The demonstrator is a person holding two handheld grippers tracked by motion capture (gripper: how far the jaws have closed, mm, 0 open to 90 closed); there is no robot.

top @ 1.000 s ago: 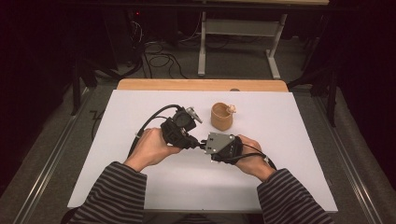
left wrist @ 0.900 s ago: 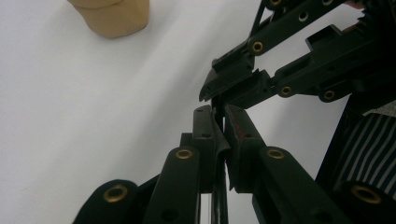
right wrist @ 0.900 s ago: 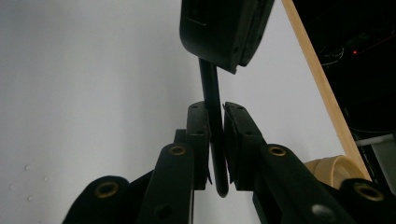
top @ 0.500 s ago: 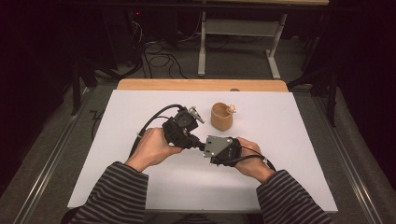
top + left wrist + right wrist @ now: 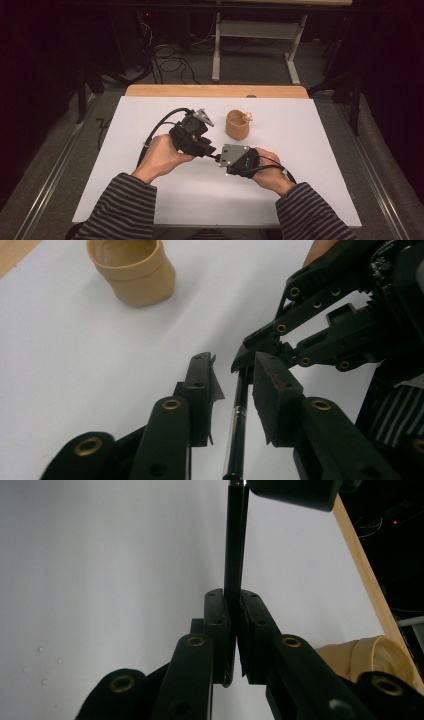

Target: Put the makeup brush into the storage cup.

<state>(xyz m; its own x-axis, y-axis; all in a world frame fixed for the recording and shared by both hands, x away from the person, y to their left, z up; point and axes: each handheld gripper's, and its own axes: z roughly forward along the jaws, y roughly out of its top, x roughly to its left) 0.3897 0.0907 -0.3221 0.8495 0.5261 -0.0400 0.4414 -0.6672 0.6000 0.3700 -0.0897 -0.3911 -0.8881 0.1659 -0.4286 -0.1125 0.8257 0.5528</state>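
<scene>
- pen [image 5: 236, 425]: a slim black pen with a shiny band, held off the desk between the two grippers, near the middle of the white desk [image 5: 125, 200] surface, somewhat toward the near edge.
- right gripper [image 5: 233, 611]: jaws clenched on one end of the pen; in the right gripper view the black shaft rises straight out from between the closed pads toward the other gripper. in the high view this gripper [image 5: 220, 156] lies under the person's right hand [image 5: 265, 170], its grey plate on top.
- left gripper [image 5: 235, 385]: jaws stand apart on either side of the pen; they have just been opening. the pen lies in the gap between them, and the left gripper view shows clear space between each pad and the shaft, so this gripper has let go.
- left hand [image 5: 160, 156]: wrapped around the left gripper body, its cable looping toward the left edge of the desk.
- the two grippers meet tip to tip, the left one on the far-left side, the right one on the near-right side.
- cup [image 5: 237, 125]: a tan cup standing upright on the desk, just beyond the grippers toward the far edge, apart from both. a small pale item sits at its rim; what it is cannot be told.
- sleeves [image 5: 115, 210]: striped, entering from the near edge.
</scene>
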